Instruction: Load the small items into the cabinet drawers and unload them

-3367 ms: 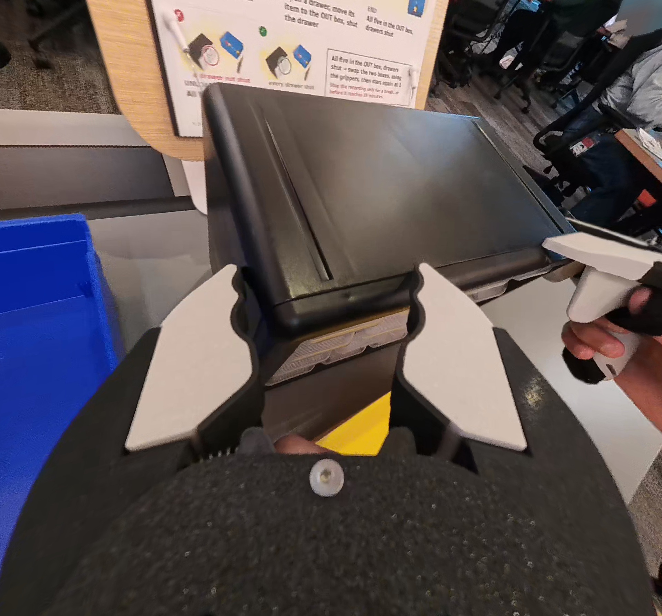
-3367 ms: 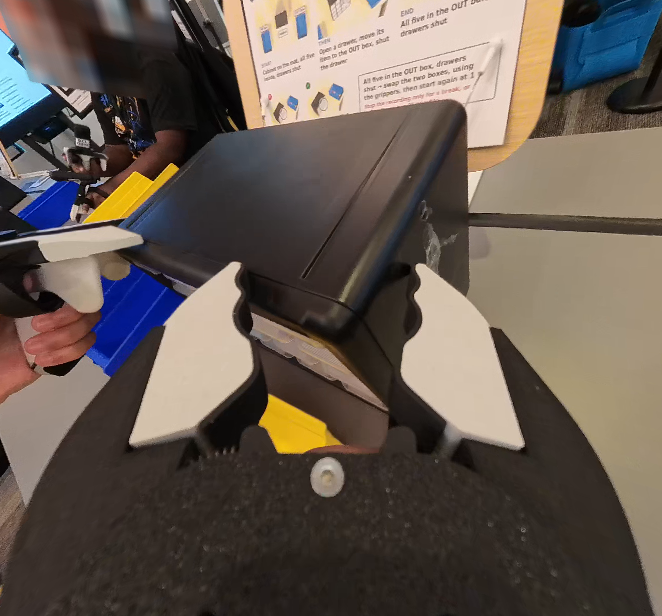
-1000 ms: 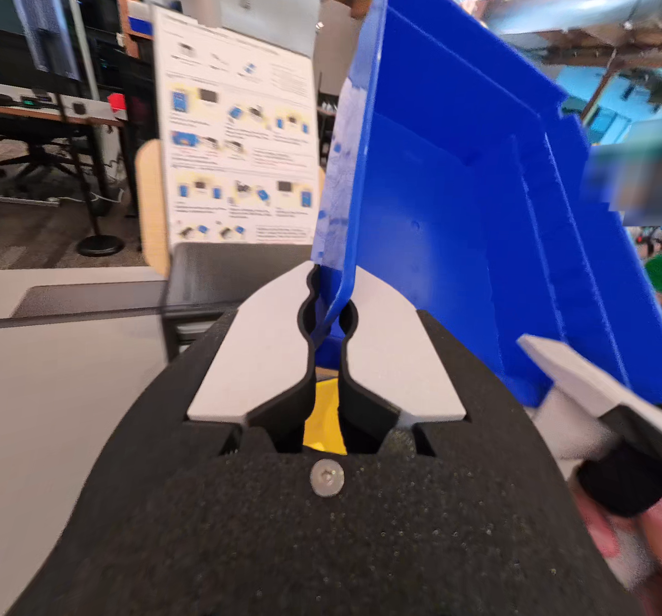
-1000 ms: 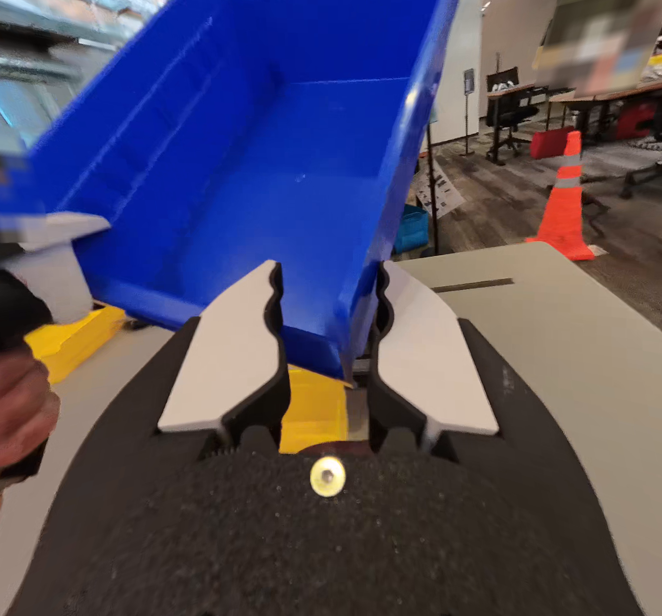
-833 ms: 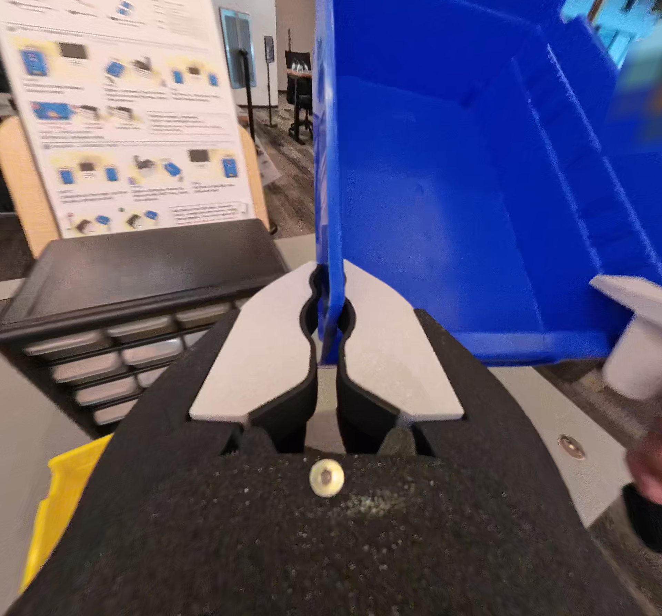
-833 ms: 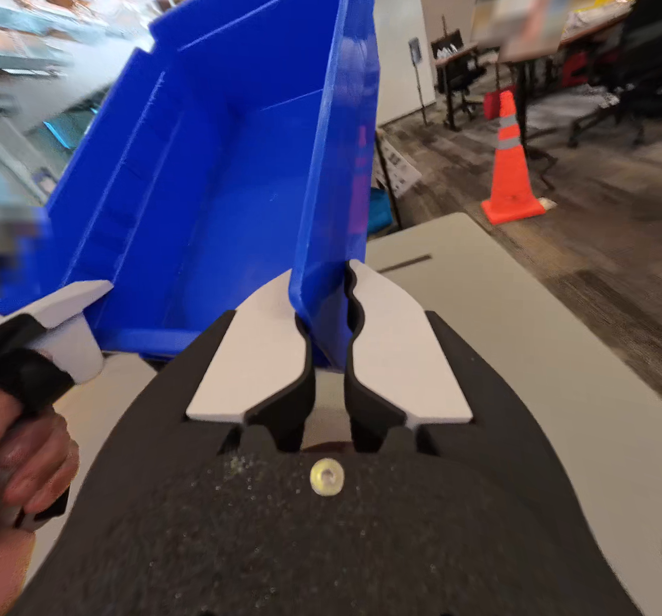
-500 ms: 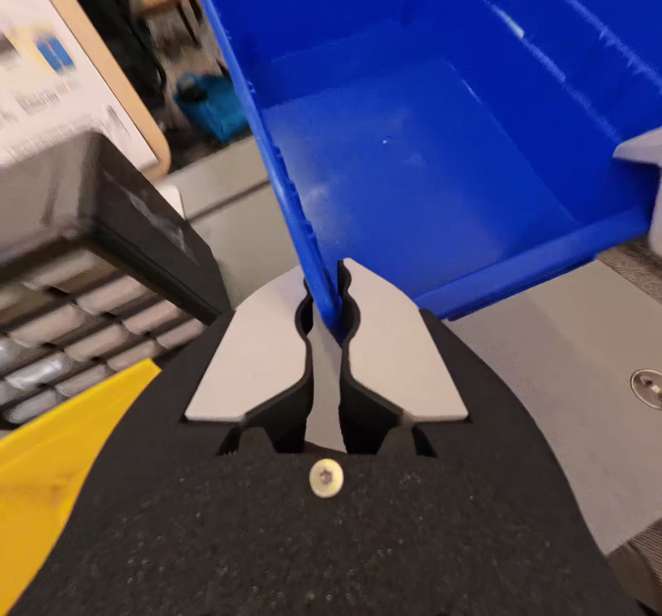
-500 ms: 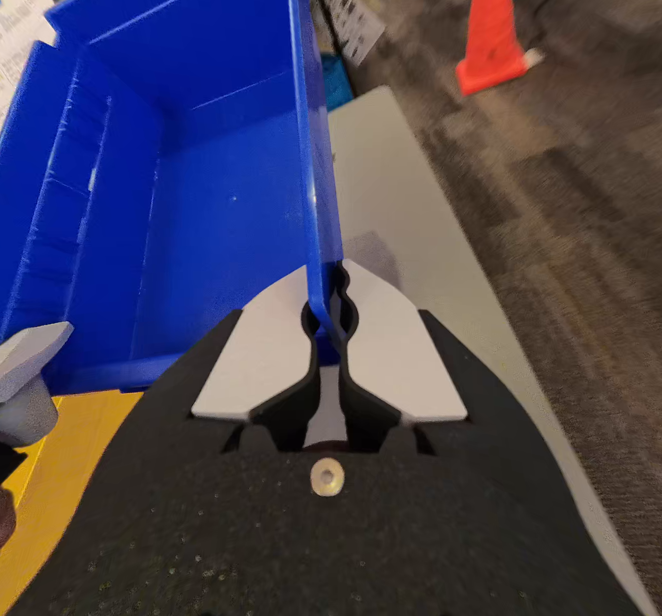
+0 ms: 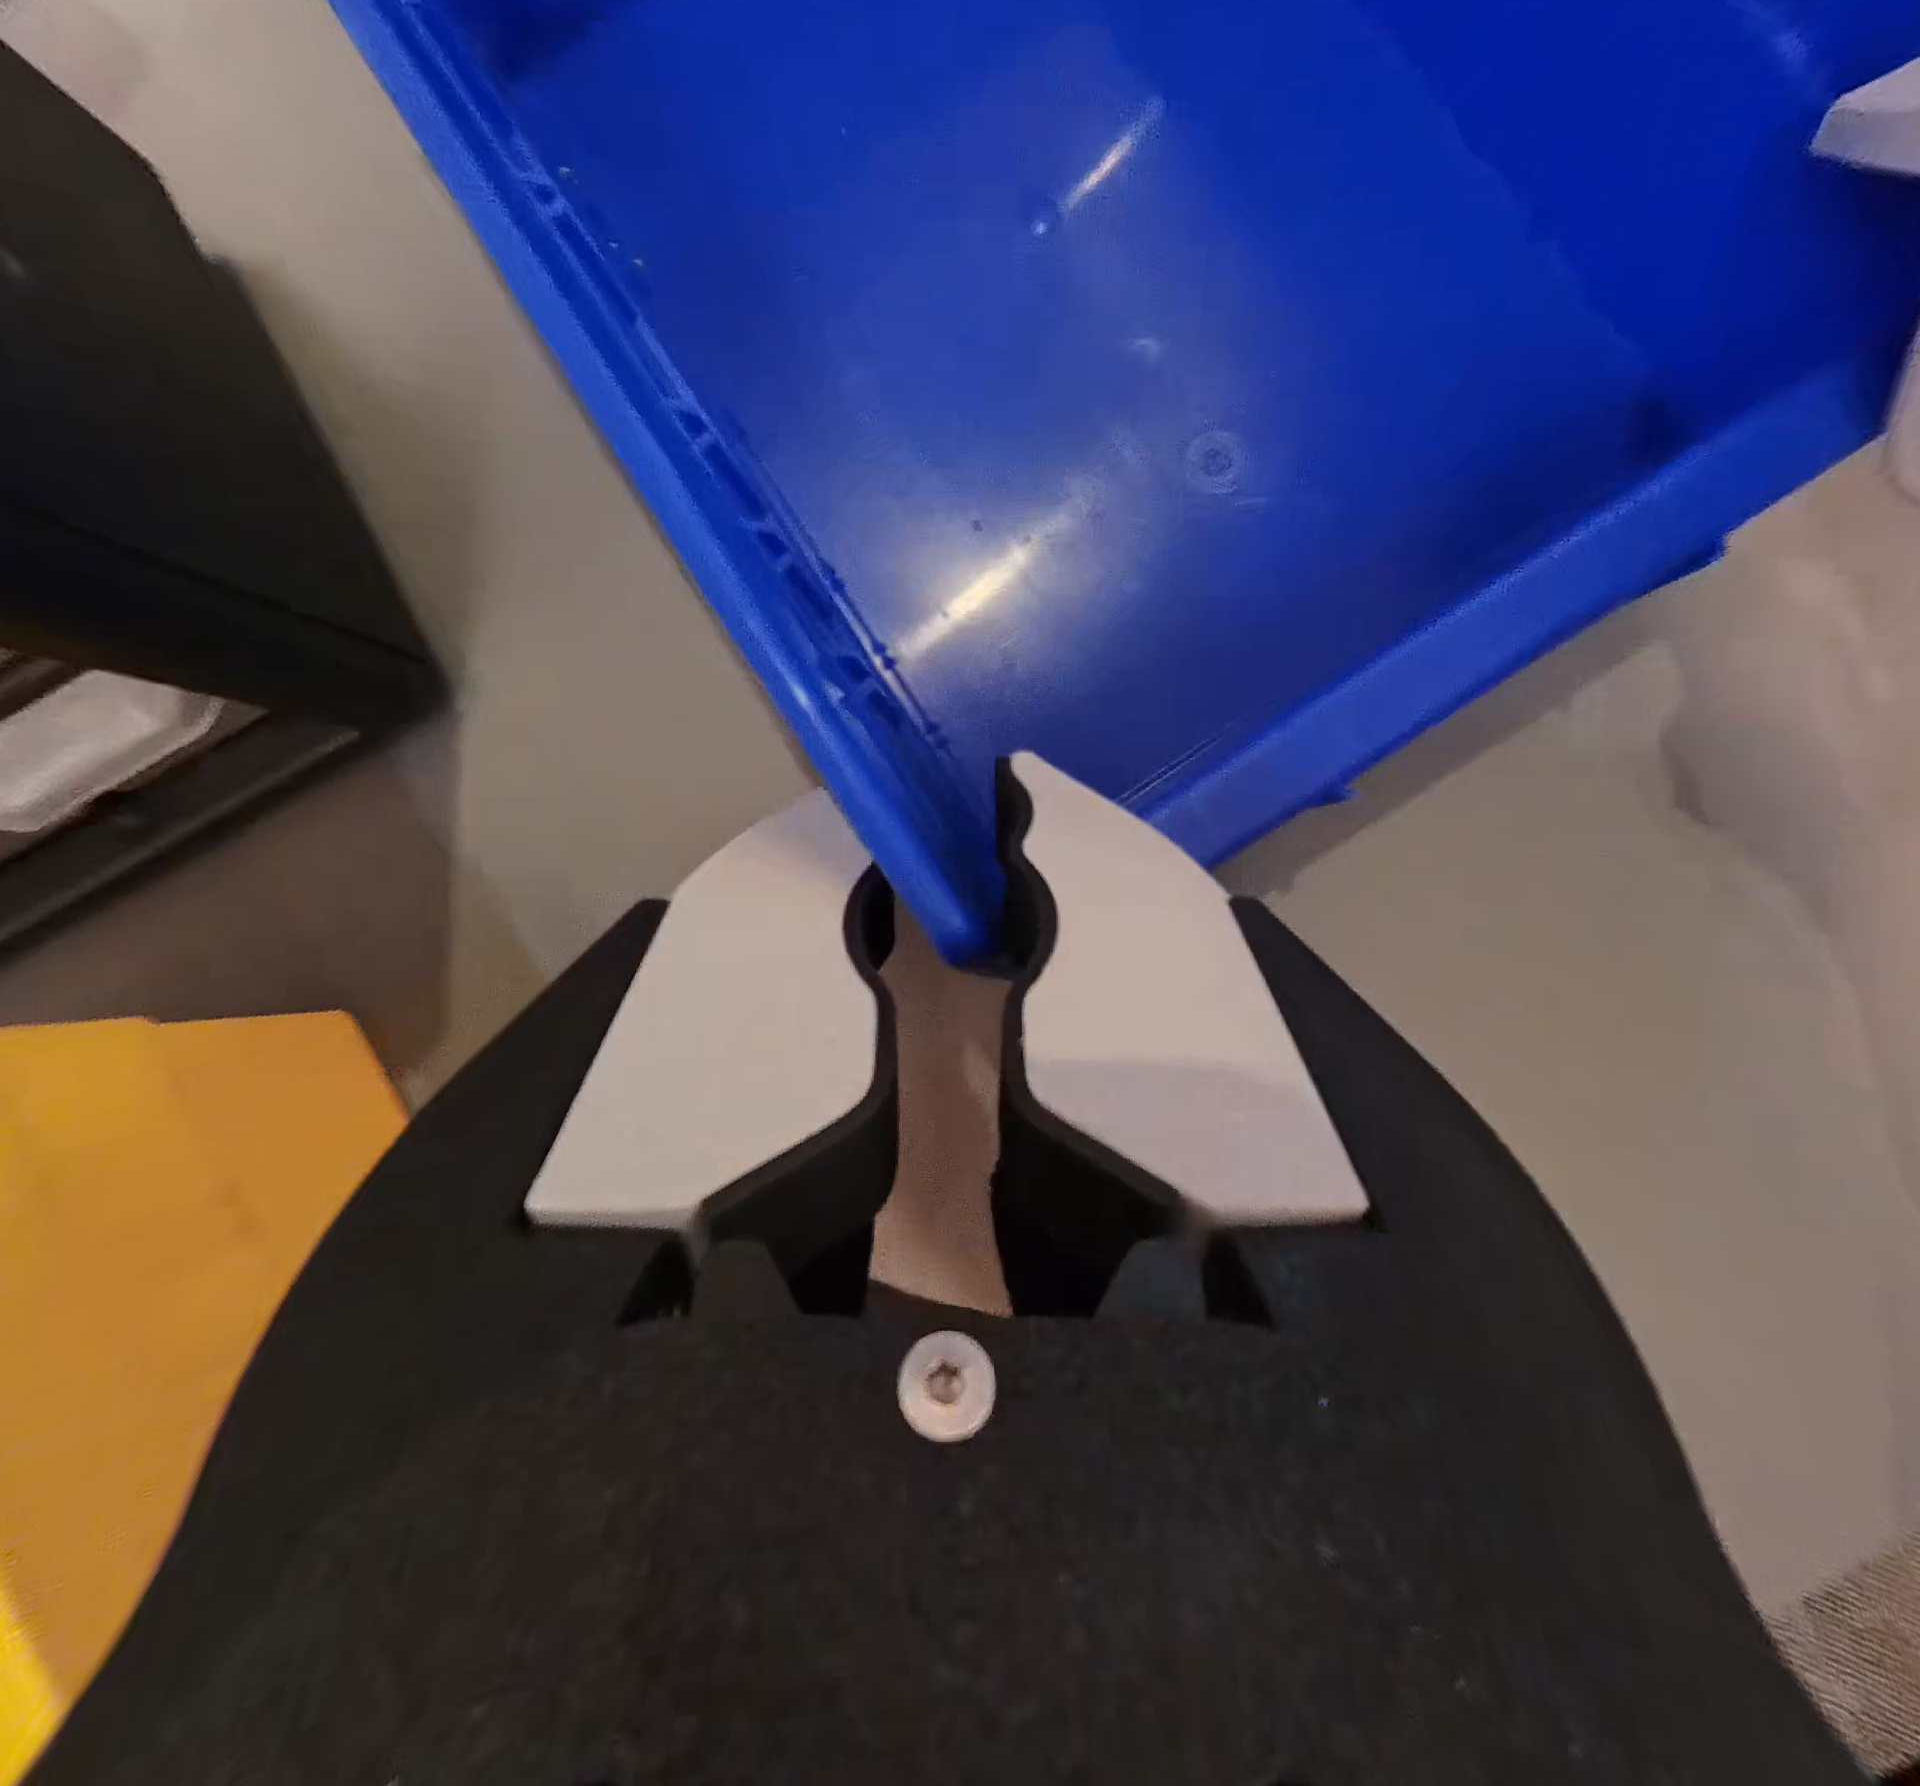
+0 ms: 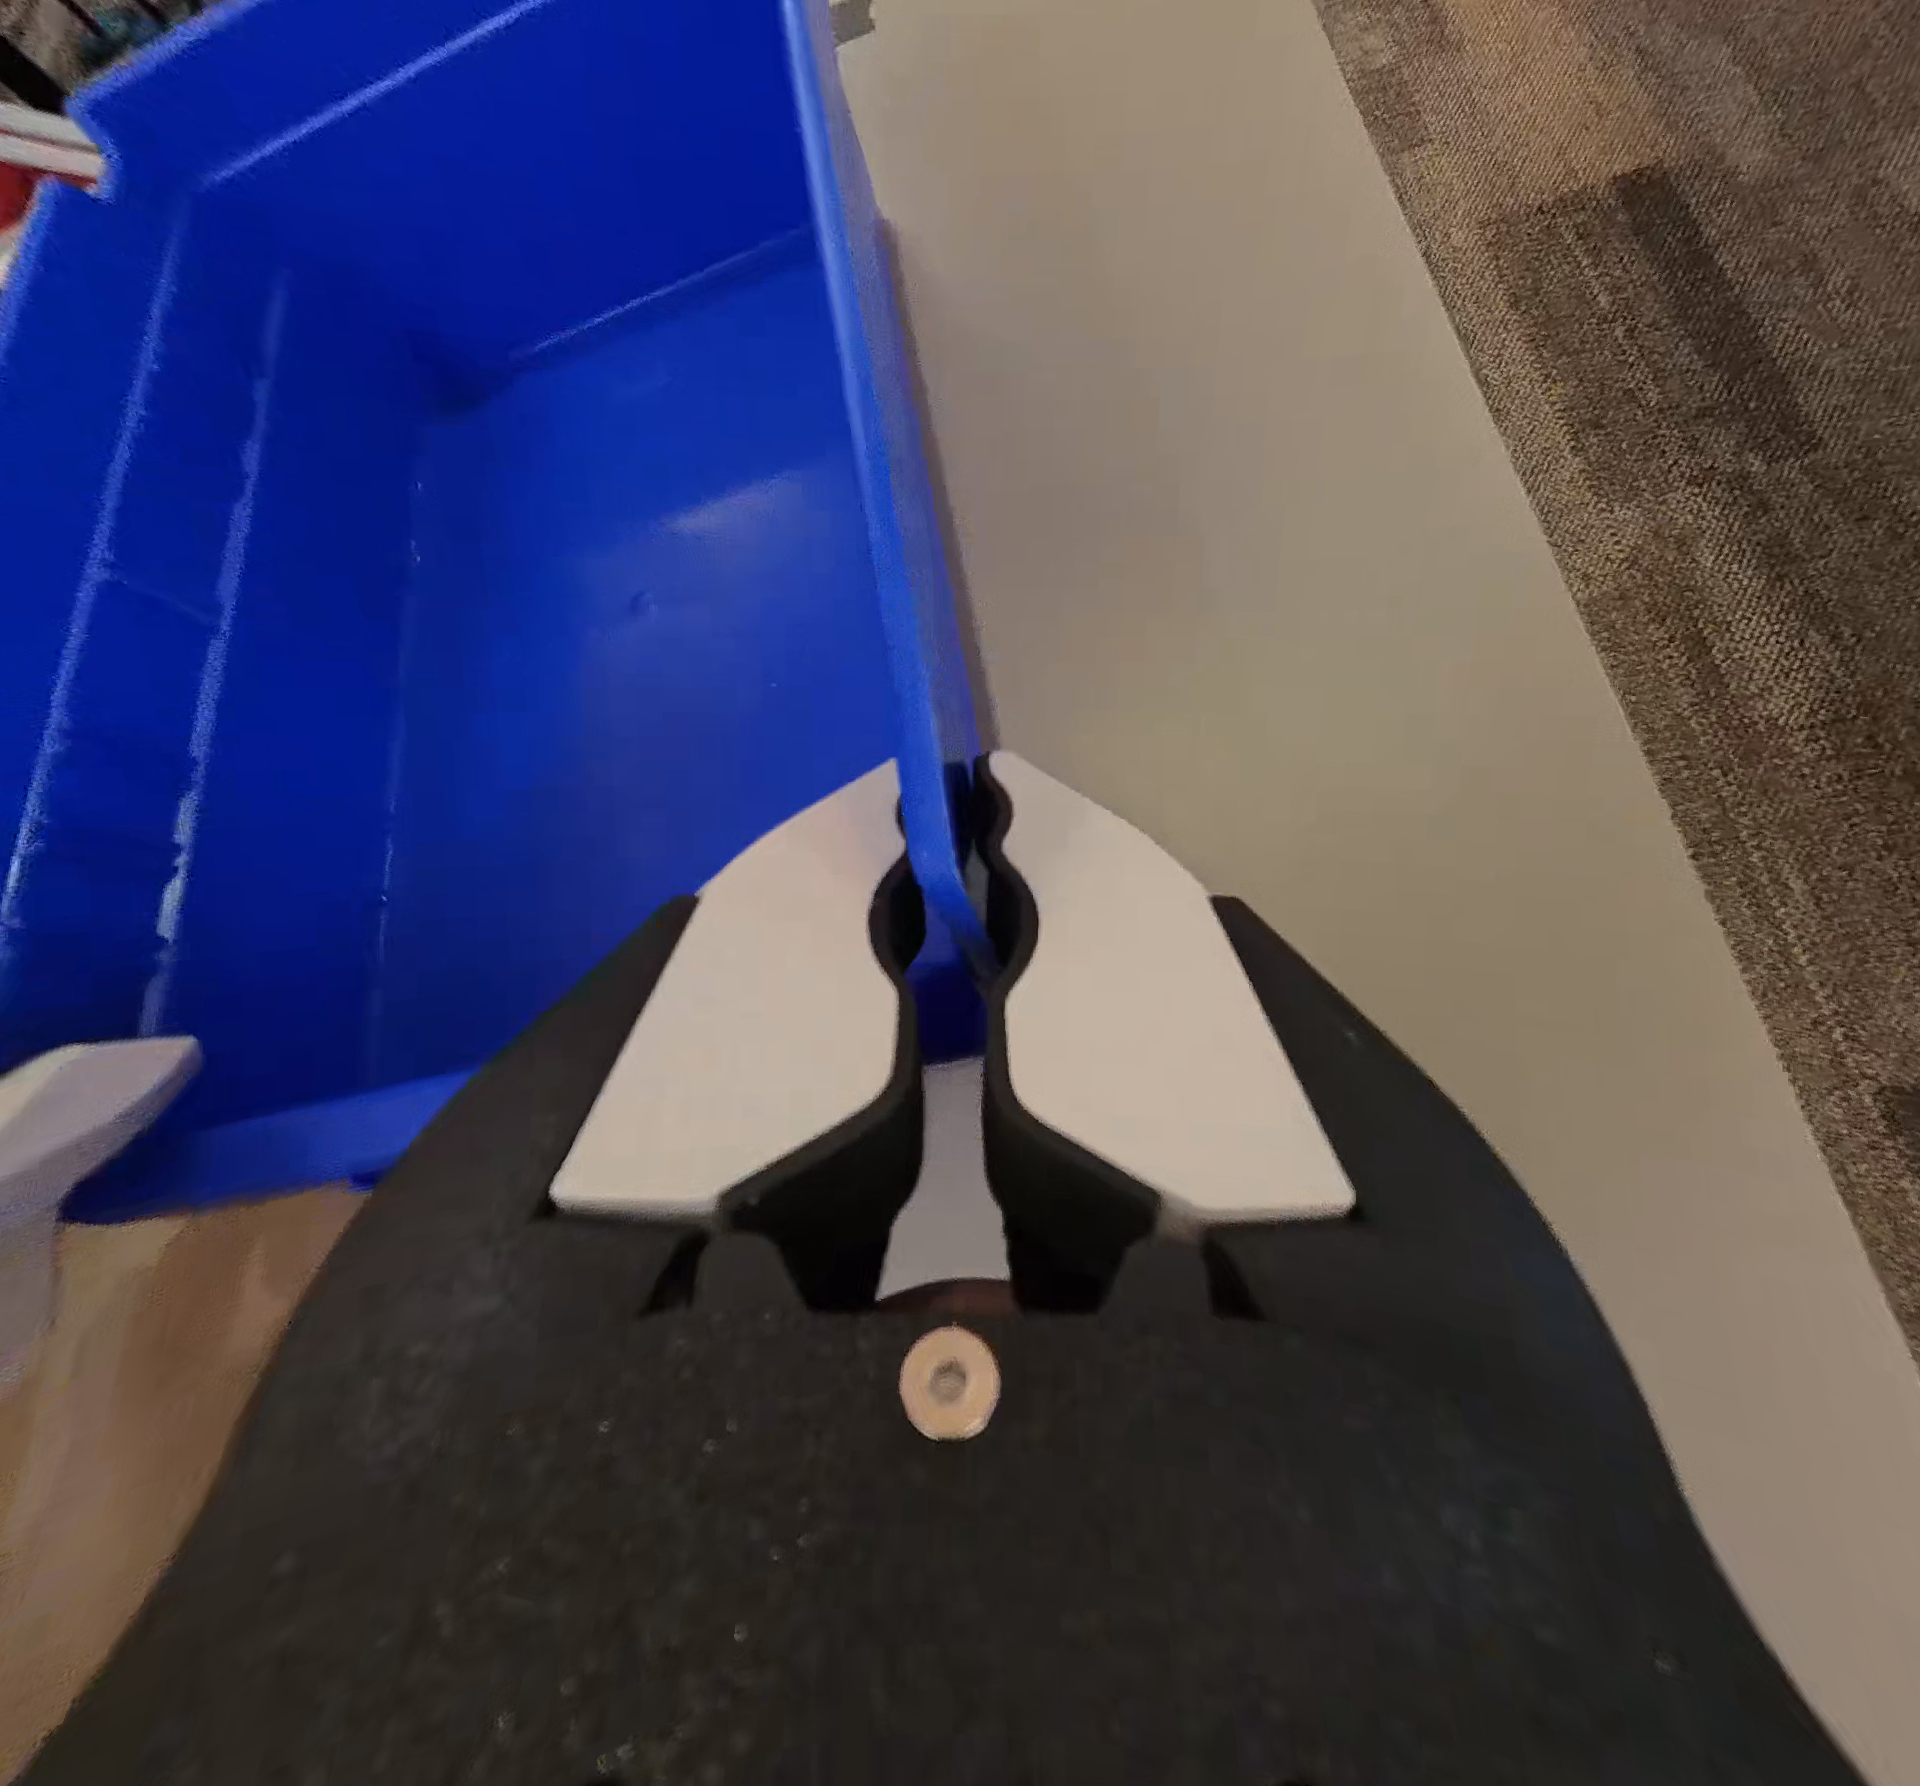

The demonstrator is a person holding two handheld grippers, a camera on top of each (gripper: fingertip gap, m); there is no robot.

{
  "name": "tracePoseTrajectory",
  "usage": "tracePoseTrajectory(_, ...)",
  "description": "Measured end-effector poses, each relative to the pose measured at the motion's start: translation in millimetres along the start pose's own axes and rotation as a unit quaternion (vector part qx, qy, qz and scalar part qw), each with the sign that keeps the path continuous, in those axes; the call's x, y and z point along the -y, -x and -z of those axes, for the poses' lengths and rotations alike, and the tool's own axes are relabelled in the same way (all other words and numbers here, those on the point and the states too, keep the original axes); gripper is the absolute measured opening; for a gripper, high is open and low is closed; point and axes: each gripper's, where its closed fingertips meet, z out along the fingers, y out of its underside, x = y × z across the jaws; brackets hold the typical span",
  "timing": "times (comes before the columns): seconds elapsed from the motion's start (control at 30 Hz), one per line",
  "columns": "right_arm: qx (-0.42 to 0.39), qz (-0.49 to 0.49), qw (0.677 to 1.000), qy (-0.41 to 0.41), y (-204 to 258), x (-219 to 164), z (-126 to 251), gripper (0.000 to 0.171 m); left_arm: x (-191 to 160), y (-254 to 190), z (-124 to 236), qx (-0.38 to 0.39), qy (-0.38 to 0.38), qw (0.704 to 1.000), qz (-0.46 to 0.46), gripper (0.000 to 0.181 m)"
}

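the blue bin [image 9: 1195, 302] is the landmark here: an empty plastic storage bin, held low over the grey table [image 10: 1195, 386] by both grippers. the left gripper [image 9: 940, 853] has its jaws pinching the bin's left side wall at the front corner; the right gripper [image 10: 945, 853] has its jaws pinching the bin's right wall near the front. the black drawer cabinet [image 9: 135, 448] stands to the left of the bin, well apart from it, with pale drawer fronts showing. a yellow bin [image 9: 156, 1269] lies nearer the camera than the blue one, on its left. no small items show inside the blue bin.

the risk, as i judge it: each grip bites only a thin wall edge, so uneven lowering could twist the bin out of one pinch. the table edge is near the bin's right side.
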Motion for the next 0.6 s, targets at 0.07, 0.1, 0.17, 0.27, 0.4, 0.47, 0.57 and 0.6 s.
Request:
tracePoseTrajectory(0.07, 0.003, -0.016, 1.000, -0.013, -1.4, 3.0, 3.8, 0.008, -2.4, -10.6, 4.2, -0.053, -0.001, 0.998, 0.015, 0.025)
tracePoseTrajectory(0.1, 0.002, -0.017, 0.999, -0.033, -2.5, 9.1, 11.0, 0.011, -4.4, -17.2, 11.7, -0.082, 0.000, 0.996, 0.022, 0.031)
tracePoseTrajectory(0.17, -0.014, -0.003, 0.995, -0.095, -7.2, 32.0, 38.2, 0.025, -1.7, -27.0, 39.5, -0.126, -0.024, 0.992, 0.020, 0.041)
tracePoseTrajectory(0.27, -0.047, 0.047, 0.981, -0.181, -1.9, 77.1, 105.3, 0.025, 1.6, -33.3, 103.6, -0.177, -0.079, 0.981, -0.007, 0.057)
tracePoseTrajectory(0.4, 0.058, 0.143, 0.934, -0.324, 98.3, 125.8, 235.9, 0.023, -29.6, -15.3, 198.3, -0.254, -0.150, 0.955, -0.023, 0.059)
tracePoseTrajectory(0.47, 0.140, 0.166, 0.905, -0.364, 162.2, 124.3, 295.2, 0.018, -61.4, 12.6, 225.7, -0.256, -0.168, 0.952, -0.029, 0.059)
tracePoseTrajectory(0.57, 0.192, 0.187, 0.904, -0.332, 226.8, 99.2, 325.0, 0.011, -111.5, 89.7, 236.3, -0.128, -0.206, 0.970, -0.025, 0.062)
tracePoseTrajectory(0.6, 0.184, 0.197, 0.911, -0.311, 242.0, 90.0, 320.8, 0.015, -127.4, 117.9, 239.3, -0.080, -0.221, 0.972, -0.009, 0.062)
